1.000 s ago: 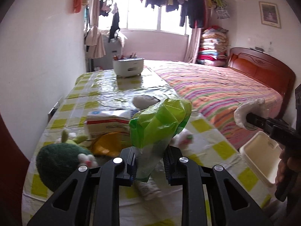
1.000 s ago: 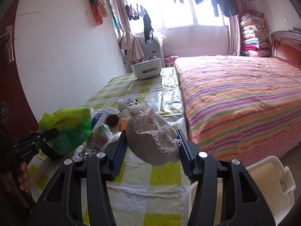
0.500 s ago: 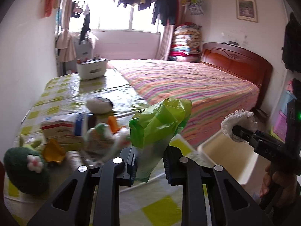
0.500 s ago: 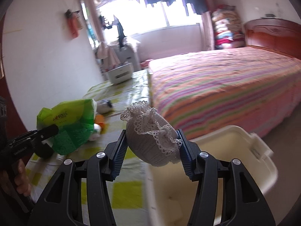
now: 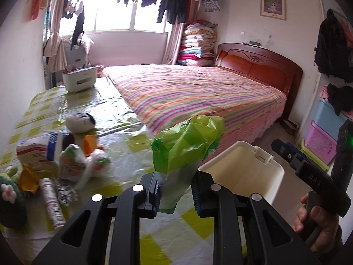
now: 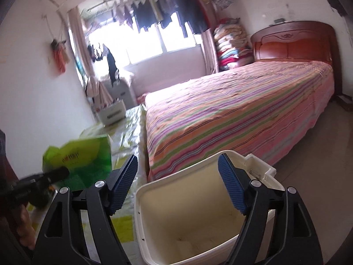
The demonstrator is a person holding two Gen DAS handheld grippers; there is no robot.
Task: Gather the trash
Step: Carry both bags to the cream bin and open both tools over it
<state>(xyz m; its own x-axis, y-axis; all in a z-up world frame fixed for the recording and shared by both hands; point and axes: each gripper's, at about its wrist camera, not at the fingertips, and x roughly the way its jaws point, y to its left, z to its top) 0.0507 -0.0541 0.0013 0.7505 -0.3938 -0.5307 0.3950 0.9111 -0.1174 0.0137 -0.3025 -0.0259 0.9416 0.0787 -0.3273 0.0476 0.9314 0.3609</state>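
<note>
In a bedroom, the left tongs [image 5: 175,195] hold a crumpled green plastic bag [image 5: 187,145] pinched between their blue pads, the bag standing up above the near edge of a bench [image 5: 123,132] covered in a yellow-checked cloth under clear plastic. To the right of the bench, on the floor beside a bed [image 5: 198,95] with a striped cover, stands an open cream bin [image 5: 247,167]. The right tongs [image 6: 177,183] hover over that bin [image 6: 198,209], their jaws opening wide with nothing between them, and the bin's pale inside shows straight below the gap. A person's hand [image 5: 317,218] grips the handle of the right tongs at the far right of the left view. On the left part of the bench lie more items: a paper box [image 5: 33,152], a crumpled wrapper [image 5: 72,163], a rolled tube [image 5: 51,201] and a green plush toy [image 5: 10,201]. Farther back on the bench sits a white container [image 5: 79,80]. Clothes hang on a rail across the bright window [image 5: 123,15] at the far end.
</note>
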